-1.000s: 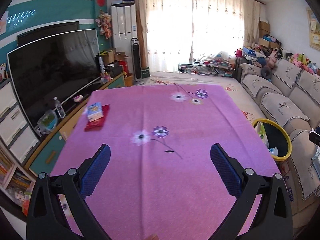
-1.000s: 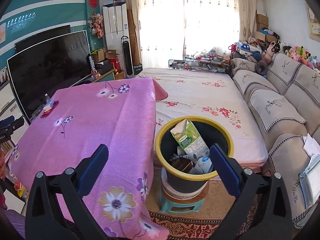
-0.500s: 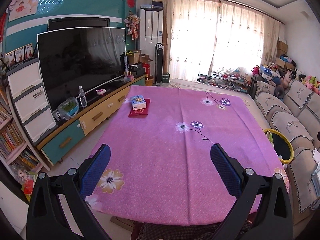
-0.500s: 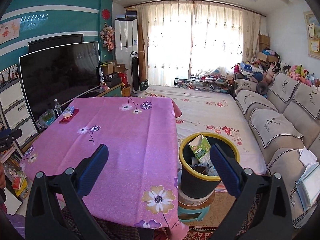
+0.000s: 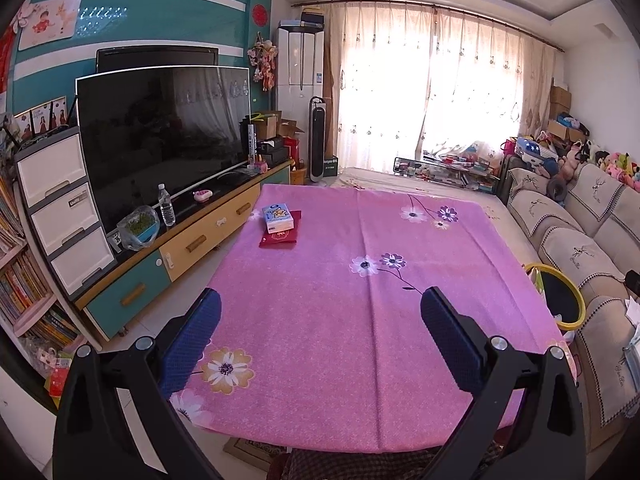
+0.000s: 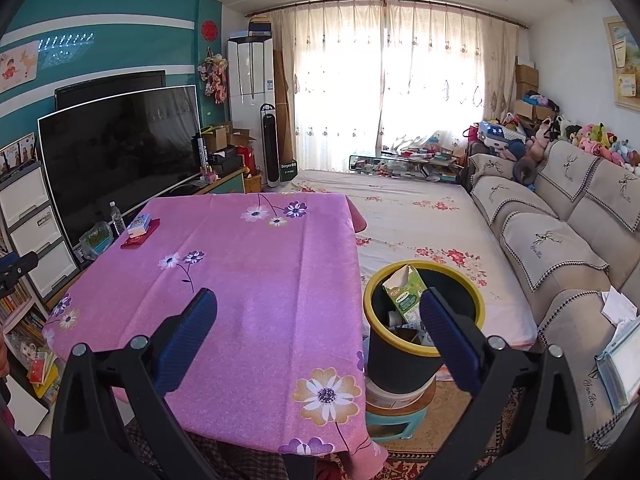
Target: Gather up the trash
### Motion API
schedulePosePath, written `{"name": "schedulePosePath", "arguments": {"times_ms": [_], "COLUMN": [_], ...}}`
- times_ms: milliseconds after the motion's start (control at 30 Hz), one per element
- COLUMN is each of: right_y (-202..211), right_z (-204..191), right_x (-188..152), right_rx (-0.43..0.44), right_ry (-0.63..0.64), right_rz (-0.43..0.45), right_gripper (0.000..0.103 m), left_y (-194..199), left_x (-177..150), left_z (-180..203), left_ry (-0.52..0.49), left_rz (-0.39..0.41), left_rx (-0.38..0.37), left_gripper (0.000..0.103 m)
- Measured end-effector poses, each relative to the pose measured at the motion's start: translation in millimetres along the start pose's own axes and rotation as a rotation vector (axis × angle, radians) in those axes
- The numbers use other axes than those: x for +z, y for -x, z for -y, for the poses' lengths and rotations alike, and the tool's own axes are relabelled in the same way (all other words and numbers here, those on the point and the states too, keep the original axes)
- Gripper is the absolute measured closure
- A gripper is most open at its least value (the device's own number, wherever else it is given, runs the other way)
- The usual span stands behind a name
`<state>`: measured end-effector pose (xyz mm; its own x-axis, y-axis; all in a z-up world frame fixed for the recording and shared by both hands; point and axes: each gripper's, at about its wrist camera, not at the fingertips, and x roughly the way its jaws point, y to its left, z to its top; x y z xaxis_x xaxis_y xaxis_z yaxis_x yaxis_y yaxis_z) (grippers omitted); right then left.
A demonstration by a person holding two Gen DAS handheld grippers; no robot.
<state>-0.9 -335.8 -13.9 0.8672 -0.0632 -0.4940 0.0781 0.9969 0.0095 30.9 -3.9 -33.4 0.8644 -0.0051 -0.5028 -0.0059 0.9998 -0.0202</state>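
1. The left gripper (image 5: 320, 336) hangs released, jaws wide apart and holding nothing, above the near edge of the pink floral tablecloth (image 5: 360, 320).
2. The right gripper (image 6: 318, 338) is likewise spread and empty.
3. A yellow-rimmed trash bin (image 6: 400, 364) stands just beside the table's right edge, holding a green carton (image 6: 404, 294).
4. A blue box (image 5: 277, 218) lies on a red packet (image 5: 282, 237) near the far left corner.
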Motion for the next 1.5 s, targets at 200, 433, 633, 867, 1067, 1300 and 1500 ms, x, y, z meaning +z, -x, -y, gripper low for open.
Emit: {"name": "schedulePosePath", "arguments": {"times_ms": [200,433,633,867,1067,1300,1500], "right_y": [-3.6,-5.4,-6.2,-6.5,-7.6,-9.5,-11.0], "right_z": [2.5,4.0,4.0,4.8,5.7,6.8,6.4], "right_x": [-2.5,-3.9,-4.0,-5.1,-5.1,-5.4,-6.4], "right_rx": [0.002,0.001,0.001,0.002,0.000,0.002,0.002], "right_ry": [-0.006,-0.010,-0.011,-0.015,-0.019,-0.021,-0.021], "right_rz": [-0.008,-0.011,-0.011,-0.013,-0.012,-0.014,-0.017], "right_gripper": [0.007,0.007,0.007,0.007,0.007,0.007,0.007], "left_y": [-1.8,-4.0,-3.1,-3.9,-4.3,-4.7,-5.2], "left_x": [0.8,2.3,2.4,1.4,1.8,2.1,1.9], "left_z": [7.7,8.4,10.8,15.1,14.1,13.6,13.2], "left_ry": [-0.017,-0.017,-0.022,-0.028,-0.029,-0.028,-0.026], "left_rz": [-0.002,-0.003,0.004,-0.001,-0.001,-0.002,-0.003], "left_rx": [-0.005,0.001,0.012,0.007,0.013,0.014,0.021], "left_gripper": [0.005,0.005,0.005,0.005,0.005,0.005,0.005]}}
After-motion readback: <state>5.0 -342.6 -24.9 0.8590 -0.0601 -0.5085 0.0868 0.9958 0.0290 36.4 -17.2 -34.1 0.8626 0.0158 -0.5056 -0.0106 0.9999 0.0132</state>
